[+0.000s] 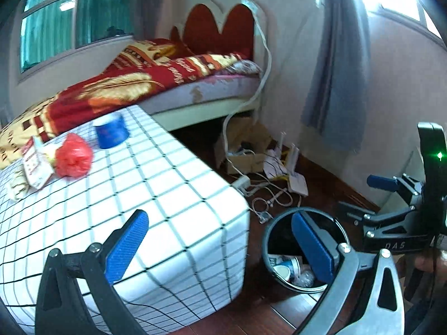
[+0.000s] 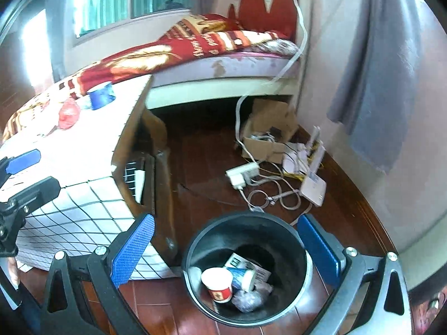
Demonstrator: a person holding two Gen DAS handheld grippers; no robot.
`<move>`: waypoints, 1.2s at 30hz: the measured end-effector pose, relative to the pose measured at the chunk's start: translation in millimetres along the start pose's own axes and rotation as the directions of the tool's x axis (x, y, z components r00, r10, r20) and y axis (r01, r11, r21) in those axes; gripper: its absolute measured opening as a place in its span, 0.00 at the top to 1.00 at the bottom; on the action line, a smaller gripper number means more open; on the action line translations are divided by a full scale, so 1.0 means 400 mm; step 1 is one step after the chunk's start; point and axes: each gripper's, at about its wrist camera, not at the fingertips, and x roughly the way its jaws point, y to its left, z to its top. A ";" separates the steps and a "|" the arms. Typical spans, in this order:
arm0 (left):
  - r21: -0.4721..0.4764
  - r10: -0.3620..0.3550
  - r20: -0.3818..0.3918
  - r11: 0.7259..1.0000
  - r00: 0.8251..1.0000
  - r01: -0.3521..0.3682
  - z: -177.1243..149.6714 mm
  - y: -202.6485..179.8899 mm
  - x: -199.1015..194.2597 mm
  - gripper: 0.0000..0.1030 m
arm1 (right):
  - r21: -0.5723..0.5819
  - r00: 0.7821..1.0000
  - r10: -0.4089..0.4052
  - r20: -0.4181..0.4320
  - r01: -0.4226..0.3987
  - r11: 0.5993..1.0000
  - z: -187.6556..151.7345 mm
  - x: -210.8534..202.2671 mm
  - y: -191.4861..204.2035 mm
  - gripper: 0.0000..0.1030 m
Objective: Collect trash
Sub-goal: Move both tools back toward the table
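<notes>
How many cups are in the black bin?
2: a red-and-white cup at the front of the bin, and a blue-and-white cup lying right beside it. More might hide under the paper and plastic wrap.

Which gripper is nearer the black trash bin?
Right. The right gripper hangs open directly over the trash bin; the left gripper is open beside it, above the table edge.
</notes>
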 end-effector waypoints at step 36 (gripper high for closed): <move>-0.283 0.421 -0.007 0.869 0.907 -0.405 -0.033 0.637 -0.140 0.05 | -0.288 0.945 0.327 -0.003 -0.314 0.905 0.293 0.153 0.629 0.00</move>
